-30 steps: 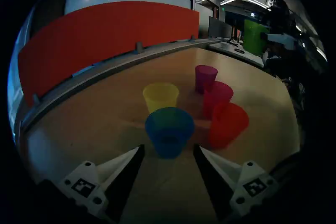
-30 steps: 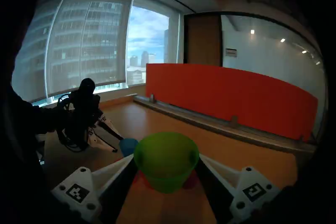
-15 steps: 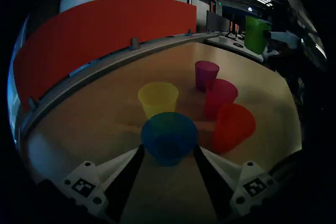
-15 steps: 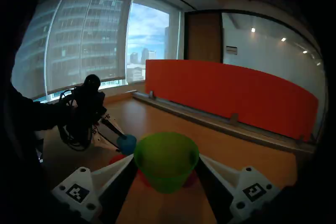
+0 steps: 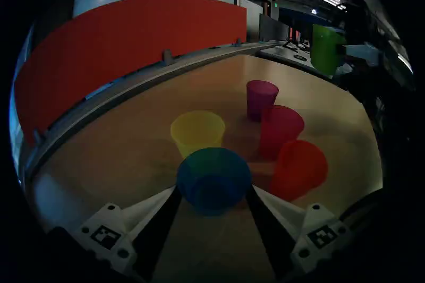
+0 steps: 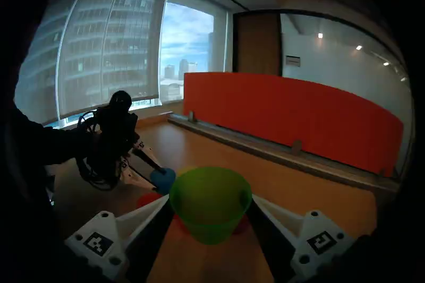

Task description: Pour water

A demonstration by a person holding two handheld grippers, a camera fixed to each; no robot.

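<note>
The left gripper point(image 5: 213, 191) clasps a blue cup point(image 5: 213, 177) between its two fingers, which press on both of the cup's sides. Just ahead of it a yellow cup point(image 5: 197, 131) stands on the wooden table point(image 5: 122, 145). Ahead to its right stand a red cup point(image 5: 298, 169), a pink cup point(image 5: 280, 129) and, farthest, a purple cup point(image 5: 261, 98).

The right gripper point(image 6: 210, 200) holds a green cup point(image 6: 210, 216) upright, its fingers tight against the cup's sides and above the table. Ahead to its left a hand point(image 6: 103, 147) carries the other gripper.

Each finger bears a square black-and-white marker point(image 6: 99, 243) with a pattern, not letters. A small sign point(image 6: 292, 61) on the wall far ahead is too small to read.
</note>
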